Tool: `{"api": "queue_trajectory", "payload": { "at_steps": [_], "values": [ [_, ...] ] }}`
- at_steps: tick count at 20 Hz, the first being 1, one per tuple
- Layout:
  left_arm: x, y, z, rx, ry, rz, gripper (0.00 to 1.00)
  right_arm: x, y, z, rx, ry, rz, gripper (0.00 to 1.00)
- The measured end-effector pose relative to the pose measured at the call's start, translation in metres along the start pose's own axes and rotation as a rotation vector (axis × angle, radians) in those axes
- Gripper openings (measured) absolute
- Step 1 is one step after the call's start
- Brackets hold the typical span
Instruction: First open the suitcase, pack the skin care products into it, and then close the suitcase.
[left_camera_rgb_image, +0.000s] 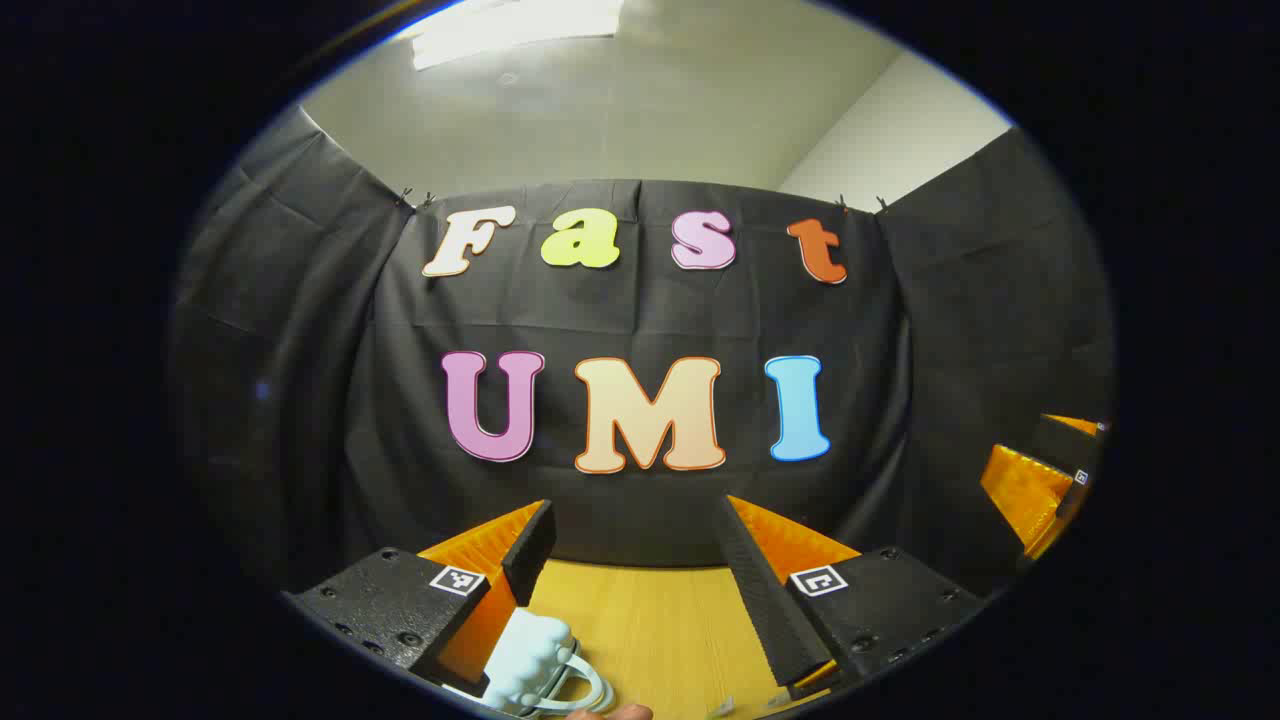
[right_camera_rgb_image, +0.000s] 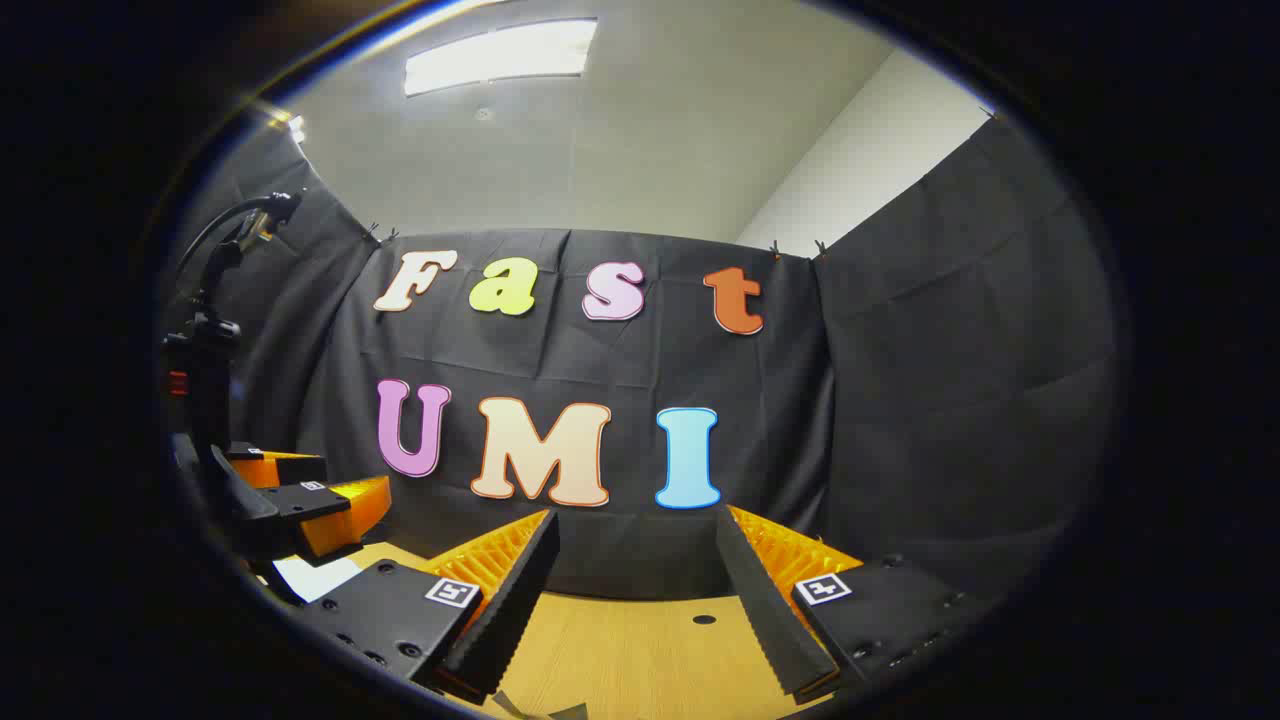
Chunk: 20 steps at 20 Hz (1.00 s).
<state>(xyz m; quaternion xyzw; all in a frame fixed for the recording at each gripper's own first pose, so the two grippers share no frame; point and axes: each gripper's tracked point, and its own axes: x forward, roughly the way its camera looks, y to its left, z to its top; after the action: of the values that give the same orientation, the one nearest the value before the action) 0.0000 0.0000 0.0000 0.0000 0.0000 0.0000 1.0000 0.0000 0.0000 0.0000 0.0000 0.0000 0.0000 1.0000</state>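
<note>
In the left gripper view, my left gripper (left_camera_rgb_image: 633, 532) is held level above the wooden table (left_camera_rgb_image: 660, 630), open, with nothing between its fingers. Below its left finger lies a pale blue lumpy object with a looped handle (left_camera_rgb_image: 537, 662); I cannot tell whether it is the suitcase. My right gripper (right_camera_rgb_image: 635, 535) is also open and holds nothing above the table (right_camera_rgb_image: 640, 655). Each gripper appears at the edge of the other's view: the right gripper (left_camera_rgb_image: 1045, 462) far right, the left gripper (right_camera_rgb_image: 305, 492) far left, with something white (right_camera_rgb_image: 312, 576) beneath it.
The black cloth wall (left_camera_rgb_image: 640, 320) closes off the back and both sides of the table. A small dark hole (right_camera_rgb_image: 704, 619) marks the tabletop ahead of the right gripper. A fingertip (left_camera_rgb_image: 612, 712) shows at the bottom edge of the left gripper view.
</note>
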Motion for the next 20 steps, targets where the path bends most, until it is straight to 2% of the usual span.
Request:
{"api": "queue_trajectory", "payload": {
  "at_steps": [7, 9, 10, 15, 18, 20],
  "values": [
    [0.001, 0.023, -0.017, 0.060, 0.015, 0.122, 0.95, 0.015, -0.001, -0.029, 0.025, 0.032, 0.097, 0.98],
    [-0.003, 0.036, -0.027, 0.087, 0.046, 0.165, 0.99, 0.017, -0.006, -0.039, 0.039, 0.048, 0.105, 1.00],
    [-0.004, 0.041, -0.034, 0.095, 0.061, 0.178, 0.97, 0.019, -0.007, -0.042, 0.050, 0.059, 0.107, 0.98],
    [-0.005, 0.057, -0.074, 0.099, 0.148, 0.157, 0.97, 0.028, -0.007, -0.048, 0.058, 0.078, 0.064, 0.98],
    [-0.002, 0.062, -0.110, 0.085, 0.246, 0.111, 0.97, 0.029, 0.005, -0.055, 0.054, 0.106, 0.037, 0.98],
    [-0.001, 0.069, -0.133, 0.077, 0.310, 0.103, 0.97, 0.028, 0.014, -0.057, 0.054, 0.123, 0.046, 0.98]
  ]
}}
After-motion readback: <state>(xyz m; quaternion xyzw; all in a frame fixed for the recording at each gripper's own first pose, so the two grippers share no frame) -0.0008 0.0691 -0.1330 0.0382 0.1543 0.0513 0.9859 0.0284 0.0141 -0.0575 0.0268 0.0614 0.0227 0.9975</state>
